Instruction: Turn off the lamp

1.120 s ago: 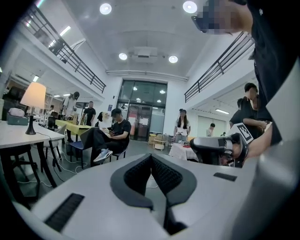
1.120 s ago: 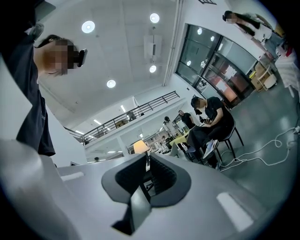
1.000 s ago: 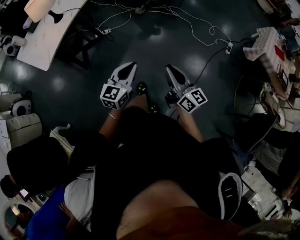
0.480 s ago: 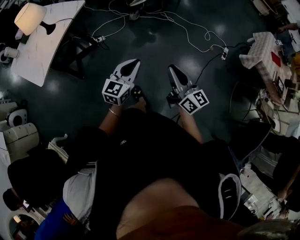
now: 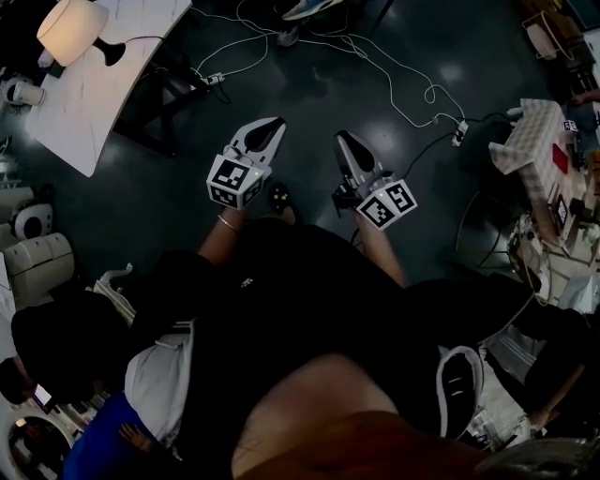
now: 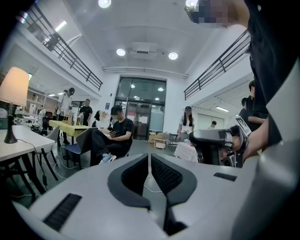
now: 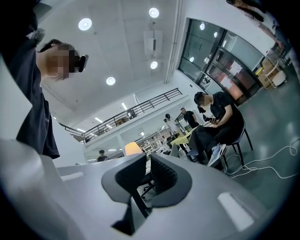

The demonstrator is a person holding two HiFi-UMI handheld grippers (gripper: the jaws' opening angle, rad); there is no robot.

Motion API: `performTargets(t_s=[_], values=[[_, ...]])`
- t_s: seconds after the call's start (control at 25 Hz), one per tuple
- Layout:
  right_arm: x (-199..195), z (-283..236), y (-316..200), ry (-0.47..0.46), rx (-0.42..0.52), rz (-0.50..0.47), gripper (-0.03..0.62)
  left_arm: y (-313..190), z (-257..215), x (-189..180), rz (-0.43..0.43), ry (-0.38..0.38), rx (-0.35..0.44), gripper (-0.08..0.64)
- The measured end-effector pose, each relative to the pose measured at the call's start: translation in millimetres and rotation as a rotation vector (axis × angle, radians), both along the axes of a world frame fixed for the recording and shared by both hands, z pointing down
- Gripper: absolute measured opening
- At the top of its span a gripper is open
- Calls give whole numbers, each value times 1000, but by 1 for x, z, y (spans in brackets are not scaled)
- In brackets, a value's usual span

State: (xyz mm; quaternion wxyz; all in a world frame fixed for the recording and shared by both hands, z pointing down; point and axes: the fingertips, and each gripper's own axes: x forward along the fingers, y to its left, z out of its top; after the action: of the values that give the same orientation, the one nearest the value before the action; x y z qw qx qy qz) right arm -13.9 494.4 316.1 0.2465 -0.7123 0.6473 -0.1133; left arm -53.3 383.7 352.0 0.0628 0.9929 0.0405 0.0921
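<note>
The lamp [image 5: 70,28], lit, with a cream shade and a black base, stands on a white table [image 5: 84,108] at the far upper left of the head view. It also shows at the left in the left gripper view, the lamp [image 6: 14,86], and just past the jaws in the right gripper view, the lamp [image 7: 132,148]. My left gripper [image 5: 272,123] and right gripper [image 5: 339,137] hang side by side over the dark floor, well short of the table. Both are shut and hold nothing.
White cables and a power strip [image 5: 216,79] lie on the floor between me and the table. A seated person [image 6: 112,136] and several standing people are ahead. A checkered table [image 5: 530,141] with clutter stands at the right, and white equipment [image 5: 37,253] at the left.
The floor cables have slid down the head view as the person walks forward. Both grippers keep their place in front of the body and stay shut.
</note>
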Motion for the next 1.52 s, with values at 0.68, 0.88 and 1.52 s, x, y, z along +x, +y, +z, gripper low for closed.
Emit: performTargets(t_s=[0.68, 0.88, 1.52], values=[[8, 4, -159, 8, -47, -214, 2, -159, 1, -30, -288, 70, -67, 9], [5, 2, -193, 16, -66, -288, 0, -185, 7, -53, -382, 90, -86, 9], [25, 18, -277, -35, -84, -563, 0, -227, 12, -83, -696, 60, -64, 8]])
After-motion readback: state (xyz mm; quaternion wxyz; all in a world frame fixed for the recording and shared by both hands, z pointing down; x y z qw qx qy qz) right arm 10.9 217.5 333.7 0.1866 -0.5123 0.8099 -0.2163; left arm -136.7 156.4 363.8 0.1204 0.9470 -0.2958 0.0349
